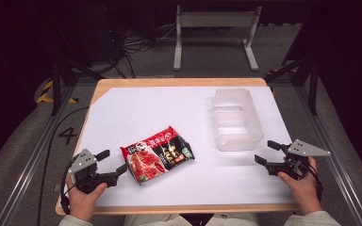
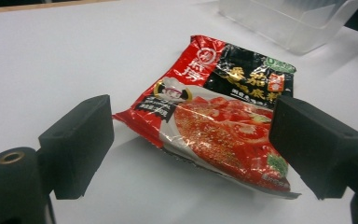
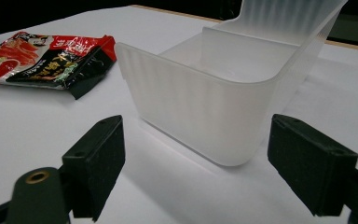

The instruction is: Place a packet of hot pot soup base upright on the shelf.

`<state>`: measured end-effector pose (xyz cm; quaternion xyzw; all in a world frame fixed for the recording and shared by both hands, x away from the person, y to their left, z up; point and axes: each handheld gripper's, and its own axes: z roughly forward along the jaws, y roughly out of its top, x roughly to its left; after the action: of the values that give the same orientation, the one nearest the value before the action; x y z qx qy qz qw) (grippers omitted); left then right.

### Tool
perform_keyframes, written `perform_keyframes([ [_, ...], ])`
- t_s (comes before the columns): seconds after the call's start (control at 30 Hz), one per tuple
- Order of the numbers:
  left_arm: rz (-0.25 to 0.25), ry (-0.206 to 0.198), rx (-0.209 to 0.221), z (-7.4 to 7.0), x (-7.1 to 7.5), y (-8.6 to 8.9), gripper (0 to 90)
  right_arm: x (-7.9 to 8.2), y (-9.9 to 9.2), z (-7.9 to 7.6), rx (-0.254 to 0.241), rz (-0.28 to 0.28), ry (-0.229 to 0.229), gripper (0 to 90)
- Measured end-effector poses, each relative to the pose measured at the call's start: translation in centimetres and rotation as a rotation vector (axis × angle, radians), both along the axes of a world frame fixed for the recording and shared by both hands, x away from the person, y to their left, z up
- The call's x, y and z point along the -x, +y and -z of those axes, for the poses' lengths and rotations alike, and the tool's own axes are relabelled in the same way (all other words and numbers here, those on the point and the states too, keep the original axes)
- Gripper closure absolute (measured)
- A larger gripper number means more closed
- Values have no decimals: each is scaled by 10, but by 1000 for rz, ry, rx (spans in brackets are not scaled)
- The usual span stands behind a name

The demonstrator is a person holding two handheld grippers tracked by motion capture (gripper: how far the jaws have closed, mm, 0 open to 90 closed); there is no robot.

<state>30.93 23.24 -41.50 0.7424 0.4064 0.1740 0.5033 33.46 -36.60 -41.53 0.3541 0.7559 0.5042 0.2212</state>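
White table, packet, clear bin

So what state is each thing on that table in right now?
Left gripper: open, empty, pointed at the packet.
Right gripper: open, empty, facing the bin.
Red and black food packet: sealed, crinkled, lying flat on the white table.
Translucent plastic bin: upright, empty.
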Motion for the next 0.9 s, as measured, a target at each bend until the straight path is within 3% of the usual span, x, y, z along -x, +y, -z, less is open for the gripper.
perform_keyframes([
  [0.1,12,11,-33,-8,-1,-4,191,0,0,0,4,-1,4,200],
  [0.17,39,2,-15,-15,-1,-7,191,0,0,0,2,1,2,200],
  [0.4,75,-10,-31,-31,-11,-12,134,2,-2,-1,2,10,1,200],
  [0.67,88,-44,-26,-50,-23,-18,116,2,-5,1,2,12,1,200],
  [0.9,100,-14,-55,-58,-32,-23,127,2,-5,1,-3,4,10,203],
])
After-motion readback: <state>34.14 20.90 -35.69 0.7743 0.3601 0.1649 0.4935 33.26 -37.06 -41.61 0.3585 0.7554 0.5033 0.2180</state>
